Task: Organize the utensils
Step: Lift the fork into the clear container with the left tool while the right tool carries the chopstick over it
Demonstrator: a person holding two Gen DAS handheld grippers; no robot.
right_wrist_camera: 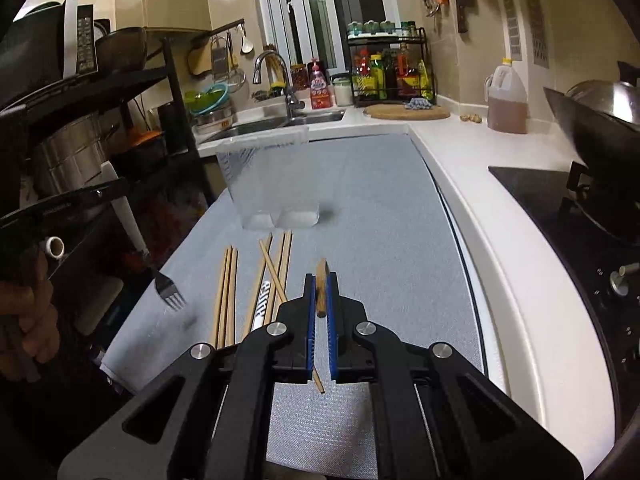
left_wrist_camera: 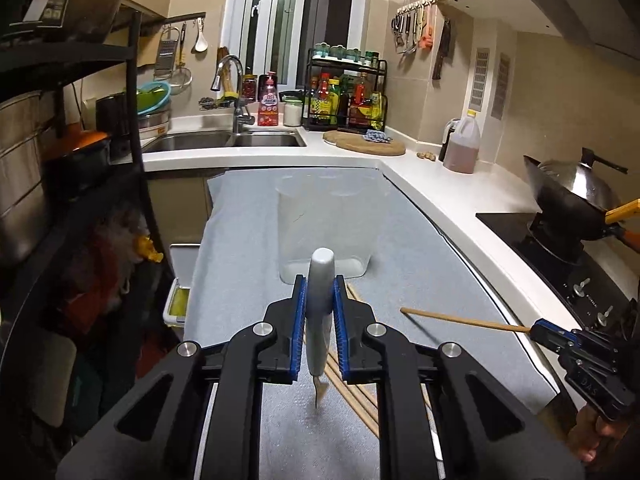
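Observation:
My left gripper (left_wrist_camera: 319, 288) is shut on a white-handled fork (left_wrist_camera: 320, 276), held above the grey mat with its tines down; the fork also shows in the right wrist view (right_wrist_camera: 168, 290). My right gripper (right_wrist_camera: 320, 286) is shut on a single wooden chopstick (right_wrist_camera: 321, 280), which also shows in the left wrist view (left_wrist_camera: 460, 319). A clear plastic utensil holder (left_wrist_camera: 326, 224) stands upright on the mat ahead of both grippers, also in the right wrist view (right_wrist_camera: 272, 176). Several wooden chopsticks (right_wrist_camera: 266, 280) lie loose on the mat, with a white utensil (right_wrist_camera: 263, 306) among them.
The grey mat (right_wrist_camera: 392, 208) covers the counter. A stove with a wok (left_wrist_camera: 572, 196) is on the right. A sink (left_wrist_camera: 224, 140), a round board (left_wrist_camera: 366, 143) and an oil jug (left_wrist_camera: 462, 146) lie beyond. A black rack (left_wrist_camera: 60, 120) stands on the left.

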